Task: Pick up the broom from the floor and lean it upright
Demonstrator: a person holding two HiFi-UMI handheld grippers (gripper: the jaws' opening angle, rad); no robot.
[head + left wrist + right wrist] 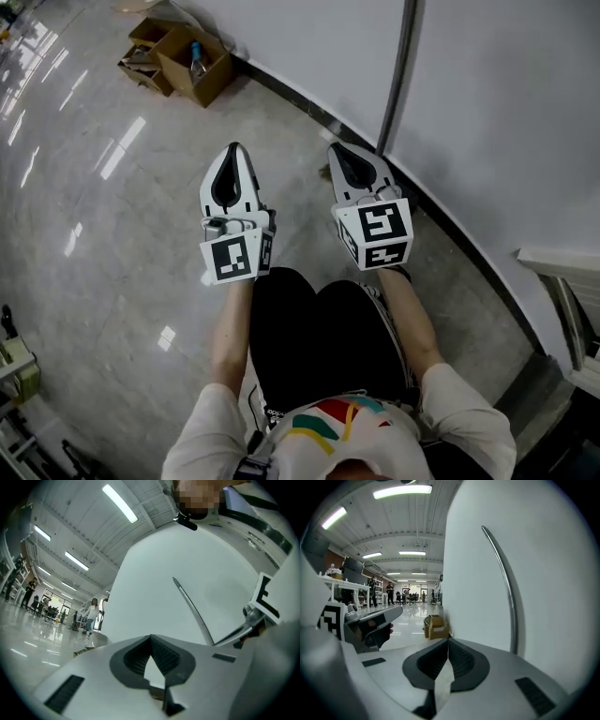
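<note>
A thin grey metal handle (397, 66), which looks like the broom's, leans upright against the white wall (506, 103); its lower end is hidden behind my right gripper. The same handle (191, 605) rises ahead in the left gripper view, and the handle (506, 578) curves up the wall in the right gripper view. My left gripper (234, 148) and right gripper (335, 148) are held side by side in front of the person, both shut and holding nothing. The left gripper (151, 638) and the right gripper (448, 641) show tips that meet, with nothing between them.
Open cardboard boxes (178, 56) sit on the glossy floor by the wall at the far left, also boxes (436, 626). A dark baseboard (469, 253) runs along the wall. White furniture (567, 291) stands at the right. People walk far off (91, 613).
</note>
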